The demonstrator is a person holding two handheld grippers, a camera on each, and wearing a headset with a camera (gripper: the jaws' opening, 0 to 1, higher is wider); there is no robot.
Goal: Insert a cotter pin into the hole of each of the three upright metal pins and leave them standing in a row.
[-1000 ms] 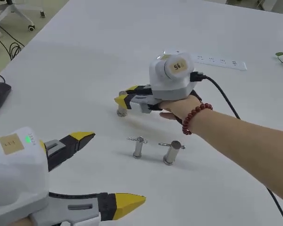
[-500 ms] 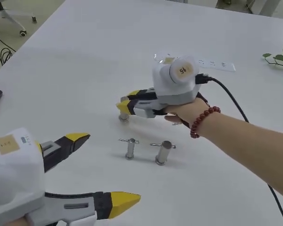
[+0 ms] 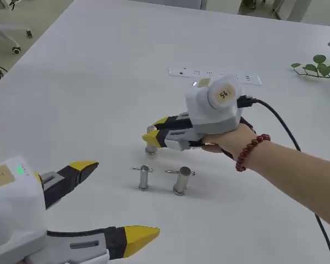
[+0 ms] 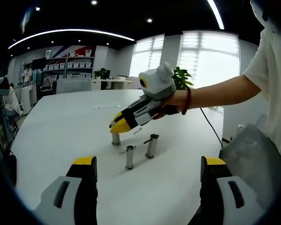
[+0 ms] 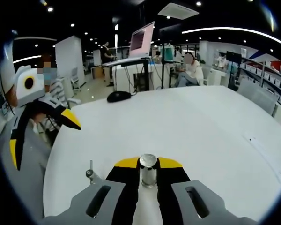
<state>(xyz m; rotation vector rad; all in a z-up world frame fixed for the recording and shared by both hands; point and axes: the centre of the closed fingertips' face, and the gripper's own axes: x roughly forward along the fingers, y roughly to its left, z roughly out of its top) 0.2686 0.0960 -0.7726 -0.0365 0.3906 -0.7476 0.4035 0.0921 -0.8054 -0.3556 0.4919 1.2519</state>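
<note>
Three upright metal pins stand on the white table [image 3: 99, 82]. Cotter pins run through the heads of two: one metal pin [image 3: 143, 177] at the left and another [image 3: 181, 180] to its right. My right gripper [image 3: 152, 137] is shut on the third metal pin [image 3: 150, 148], just behind the other two; the right gripper view shows its jaws clamped around that pin [image 5: 148, 171]. My left gripper [image 3: 118, 201] stays open at the near left with nothing between its fingers. In the left gripper view its own jaws [image 4: 149, 161] stand wide apart, facing all three pins.
A white power strip [image 3: 214, 74] lies at the back of the table, and a black cable [image 3: 280, 118] trails from the right gripper. A small plant [image 3: 319, 63] sits at the far right. A person's forearm with a red bead bracelet [image 3: 250, 153] reaches in from the right.
My right gripper has carried the third metal pin to the right and nearer, closer to the two pins with cotter pins. The left gripper has stayed open.
</note>
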